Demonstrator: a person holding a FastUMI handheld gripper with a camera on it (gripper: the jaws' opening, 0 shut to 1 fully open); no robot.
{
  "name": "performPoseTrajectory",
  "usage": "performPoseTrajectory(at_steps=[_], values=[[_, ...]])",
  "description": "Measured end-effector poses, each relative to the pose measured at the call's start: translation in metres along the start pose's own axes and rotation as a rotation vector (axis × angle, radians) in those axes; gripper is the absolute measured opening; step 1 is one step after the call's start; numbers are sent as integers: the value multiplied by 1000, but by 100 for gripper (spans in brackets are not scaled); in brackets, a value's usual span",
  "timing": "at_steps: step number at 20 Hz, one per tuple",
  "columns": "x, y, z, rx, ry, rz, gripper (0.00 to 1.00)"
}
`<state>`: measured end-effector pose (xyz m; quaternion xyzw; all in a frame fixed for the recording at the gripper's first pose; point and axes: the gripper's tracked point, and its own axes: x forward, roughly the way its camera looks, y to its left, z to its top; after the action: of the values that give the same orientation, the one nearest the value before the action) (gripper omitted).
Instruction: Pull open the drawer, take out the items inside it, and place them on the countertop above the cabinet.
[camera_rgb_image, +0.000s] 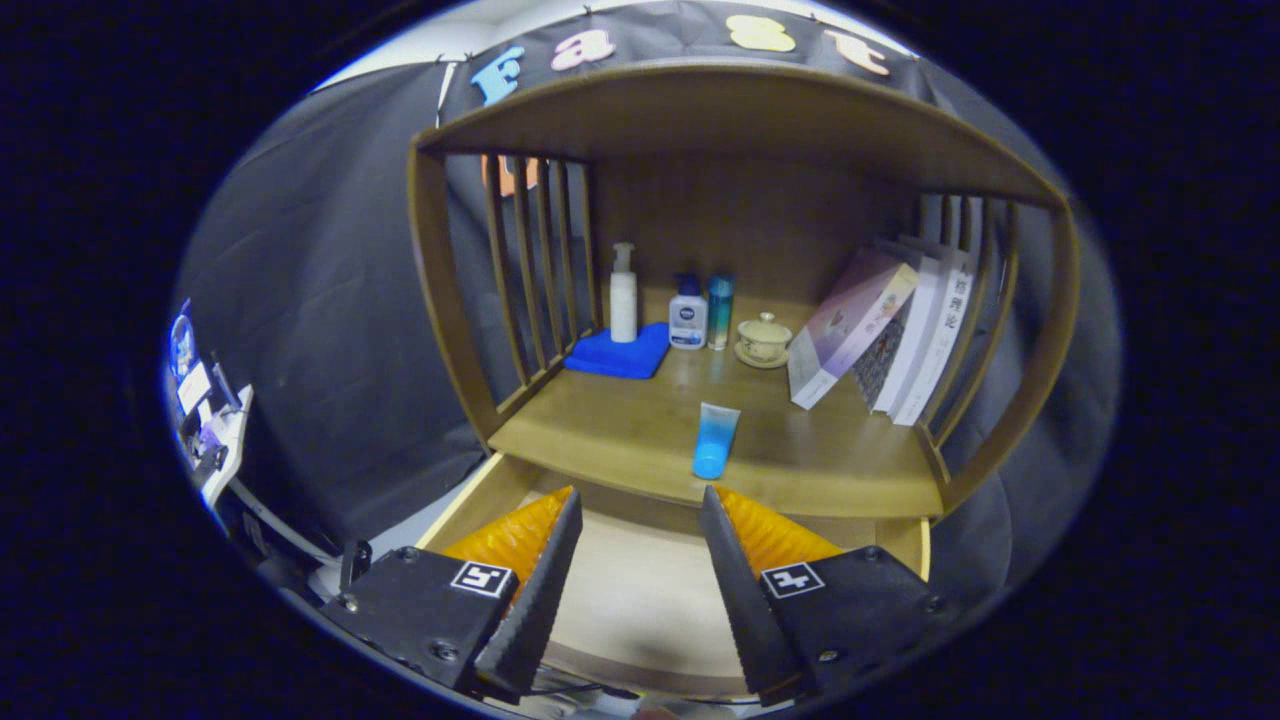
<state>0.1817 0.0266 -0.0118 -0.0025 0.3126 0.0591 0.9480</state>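
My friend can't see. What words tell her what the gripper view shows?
The open gripper hangs over a pulled-out drawer with nothing between its fingers. Just beyond, a blue tube lies on the wooden countertop, with bottles, a lidded cup, a blue cloth and leaning books behind.

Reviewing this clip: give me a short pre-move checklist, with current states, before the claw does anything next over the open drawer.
1. Drawer pulled open: ok.
2. Claw open, nothing between its fingers: ok.
3. Blue tube lying on the countertop just ahead of the fingers, near the front edge: ok.
4. Drawer floor between the fingers looks bare; parts under the claw are hidden: cannot tell.
5. Free countertop beside the tube for more items: ok.
6. Leaning books and bottles at the back stand apart from the tube: ok.
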Motion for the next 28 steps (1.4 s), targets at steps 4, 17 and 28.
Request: performPoseTrajectory(at_steps=[4,17,28], values=[[-32,14,-20,-28,-182,8,80],[-69,12,-164,13,-345,-146,92],[-22,4,-247,80,-300,-270,91]])
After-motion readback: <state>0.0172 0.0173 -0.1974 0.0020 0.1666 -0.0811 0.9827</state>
